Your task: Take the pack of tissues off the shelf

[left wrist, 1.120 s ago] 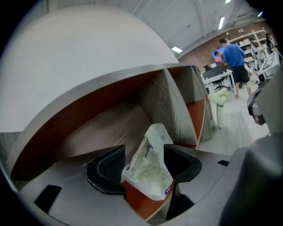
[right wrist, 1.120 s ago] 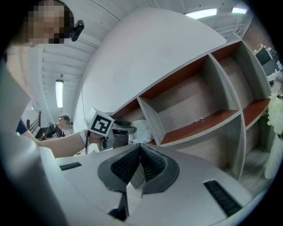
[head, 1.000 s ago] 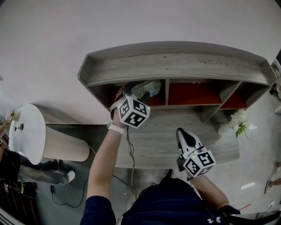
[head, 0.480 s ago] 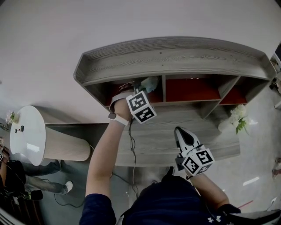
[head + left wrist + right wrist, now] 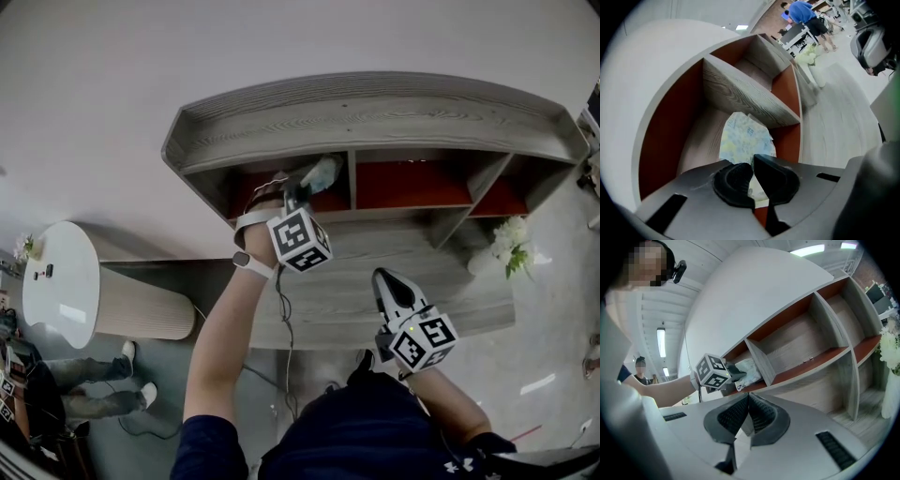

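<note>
Under the shelf's (image 5: pixel 375 122) top board, in the head view, the left gripper's (image 5: pixel 296 190) tips are mostly hidden. Its cube (image 5: pixel 300 241) covers the rest, so only a pale corner of the pack (image 5: pixel 322 173) shows in the leftmost bay. In the left gripper view the pack's near end is lost behind the pads (image 5: pixel 736 180), and its print is too blurred to read. Those jaws have just been closing and now pinch the pack's thin near edge, with the pack lying in the bay. Since a second ago the cube has rolled to show another face. The right gripper (image 5: pixel 388 281) has kept its place, jaws together on nothing. The pack is soft, crinkled film, pale blue and yellow. The shelf is grey grained wood with red-brown backs.
</note>
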`<state>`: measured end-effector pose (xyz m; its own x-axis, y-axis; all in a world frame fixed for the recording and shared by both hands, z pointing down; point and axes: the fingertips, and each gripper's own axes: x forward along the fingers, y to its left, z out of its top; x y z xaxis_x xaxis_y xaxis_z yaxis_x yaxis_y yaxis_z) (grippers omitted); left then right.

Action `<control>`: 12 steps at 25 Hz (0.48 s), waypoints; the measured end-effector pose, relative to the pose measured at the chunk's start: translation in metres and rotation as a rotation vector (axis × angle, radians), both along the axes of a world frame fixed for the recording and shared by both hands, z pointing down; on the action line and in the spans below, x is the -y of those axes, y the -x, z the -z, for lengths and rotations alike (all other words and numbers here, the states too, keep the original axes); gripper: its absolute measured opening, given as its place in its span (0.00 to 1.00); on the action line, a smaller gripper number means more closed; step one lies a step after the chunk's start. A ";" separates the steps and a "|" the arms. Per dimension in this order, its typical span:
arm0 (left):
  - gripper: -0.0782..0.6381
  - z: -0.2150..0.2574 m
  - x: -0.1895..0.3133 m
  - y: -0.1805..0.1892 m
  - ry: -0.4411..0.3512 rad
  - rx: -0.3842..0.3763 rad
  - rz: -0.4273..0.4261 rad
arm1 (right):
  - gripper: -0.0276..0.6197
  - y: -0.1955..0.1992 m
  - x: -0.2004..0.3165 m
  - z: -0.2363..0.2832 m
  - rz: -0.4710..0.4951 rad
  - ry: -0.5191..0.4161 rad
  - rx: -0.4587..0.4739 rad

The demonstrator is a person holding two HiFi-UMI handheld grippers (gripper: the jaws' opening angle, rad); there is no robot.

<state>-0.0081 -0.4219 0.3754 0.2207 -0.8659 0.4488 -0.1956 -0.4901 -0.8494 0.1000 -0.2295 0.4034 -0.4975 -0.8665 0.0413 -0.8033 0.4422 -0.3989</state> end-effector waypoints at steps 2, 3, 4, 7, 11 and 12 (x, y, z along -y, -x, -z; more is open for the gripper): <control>0.14 0.003 -0.009 0.005 -0.023 -0.012 0.002 | 0.06 0.003 -0.003 -0.001 0.002 0.004 0.002; 0.14 0.005 -0.013 0.009 -0.032 -0.021 0.005 | 0.06 0.004 -0.004 -0.001 0.003 0.005 0.003; 0.14 0.007 -0.017 0.013 -0.040 -0.032 0.011 | 0.06 0.005 -0.006 -0.002 0.002 0.006 0.004; 0.13 0.012 -0.032 0.027 -0.057 -0.067 0.029 | 0.06 0.008 -0.011 -0.002 0.001 0.008 0.004; 0.13 0.017 -0.058 0.042 -0.090 -0.058 0.026 | 0.06 0.016 -0.020 -0.002 0.007 0.014 -0.001; 0.13 0.018 -0.065 0.044 -0.100 -0.048 0.019 | 0.06 0.019 -0.023 -0.002 0.008 0.015 -0.003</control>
<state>-0.0523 -0.3573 0.3571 0.2233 -0.9101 0.3490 -0.2453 -0.3990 -0.8835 0.0815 -0.2069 0.4052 -0.5045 -0.8616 0.0557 -0.8008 0.4427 -0.4035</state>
